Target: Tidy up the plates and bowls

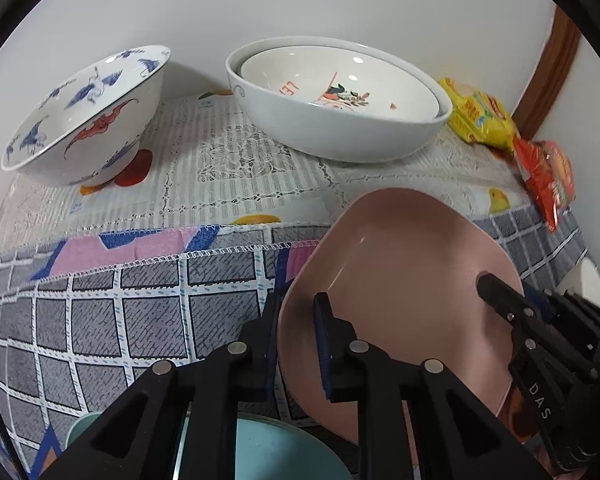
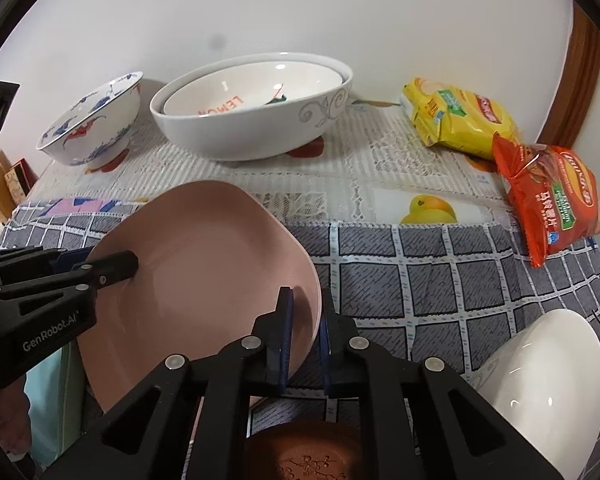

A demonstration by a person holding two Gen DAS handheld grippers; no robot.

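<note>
A pink squarish plate (image 1: 412,280) (image 2: 204,264) is held tilted above the table's front edge by both grippers. My left gripper (image 1: 296,344) is shut on its left rim; it also shows in the right wrist view (image 2: 112,266). My right gripper (image 2: 306,336) is shut on its right rim; it also shows in the left wrist view (image 1: 500,292). At the back, a large white bowl (image 1: 332,128) (image 2: 256,124) holds a smaller cream bowl (image 1: 340,84) (image 2: 256,88). A blue-and-red patterned bowl (image 1: 88,120) (image 2: 92,120) stands to its left.
Yellow (image 2: 456,116) and orange (image 2: 552,200) snack bags lie at the right. A white bowl (image 2: 540,376) sits front right. A brown dish (image 2: 304,456) and a light blue dish (image 1: 276,452) lie below the grippers. A grey checked cloth (image 2: 420,280) covers the table front.
</note>
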